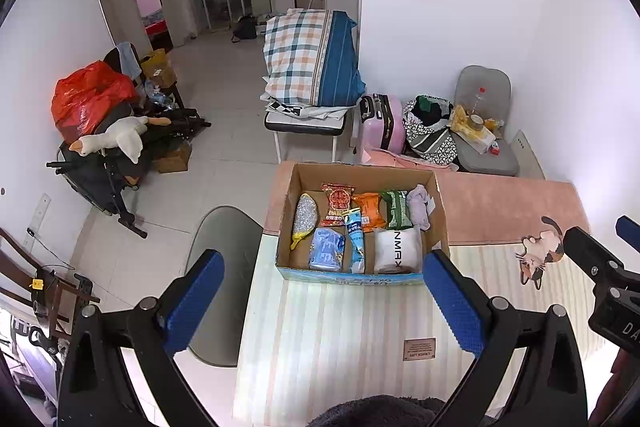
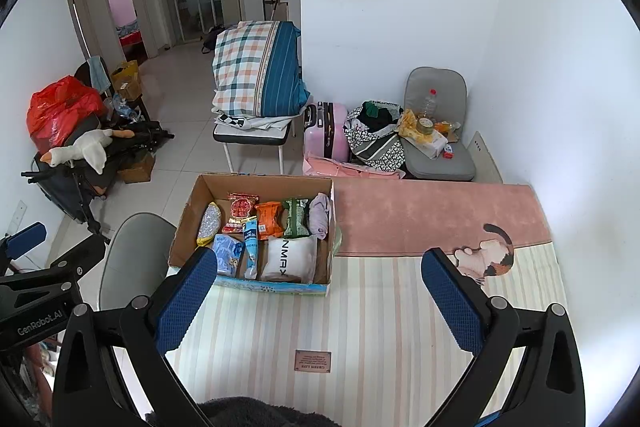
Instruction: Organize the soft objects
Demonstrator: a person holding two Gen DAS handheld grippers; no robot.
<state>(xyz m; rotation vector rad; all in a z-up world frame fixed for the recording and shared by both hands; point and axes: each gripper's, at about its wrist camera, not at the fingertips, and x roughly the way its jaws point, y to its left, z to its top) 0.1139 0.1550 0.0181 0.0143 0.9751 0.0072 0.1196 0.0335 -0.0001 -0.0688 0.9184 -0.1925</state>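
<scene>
— Left gripper [image 1: 322, 291]?
— Spread wide, blue ribbed pads [image 1: 192, 301] far apart, nothing between them. Raised above the striped cream-and-pink table mat [image 1: 340, 339], aimed at the open brown cardboard box [image 1: 286, 211].
— And the right gripper [image 2: 316, 293]?
— Likewise released, blue pads [image 2: 450, 305] splayed, gripping nothing. Held over the same striped mat [image 2: 360, 327], to the right of the box [image 2: 188, 211]; visible too at the right edge of the left wrist view.
— Where are the soft objects?
— All inside the box, packed in two rows. Back row, left to right: glittery silver pouch with a yellow tip [image 1: 305, 217], red snack packet [image 1: 338, 203], orange packet [image 1: 370, 211], green packet [image 1: 396, 209], crumpled pale lilac cloth [image 1: 419, 207]. Front row: light blue plastic packet [image 1: 327, 249], narrow blue-and-white tube-shaped packet [image 1: 355, 241], white pillow-like bag printed with black letters [image 1: 398, 251].
— Touching each other?
— Mostly pressed side by side; the narrow packet lying tilted between the light blue packet and the white bag, its top end up against the red and orange ones.
— The box itself?
— Sitting on the mat's left part, across the seam between the striped area and a plain pink area [image 2: 432, 215]. Calico cat picture [image 2: 486, 255] printed on the mat, well to the right of the box.
— Around the table?
— Grey rounded chair [image 2: 132, 255] just left of the box. Beyond, on the tiled floor: plaid-and-blue quilt bundle [image 2: 256, 71] on a bench, pink suitcase [image 2: 324, 131], white plush goose [image 2: 82, 147] on a heap of dark gear.
</scene>
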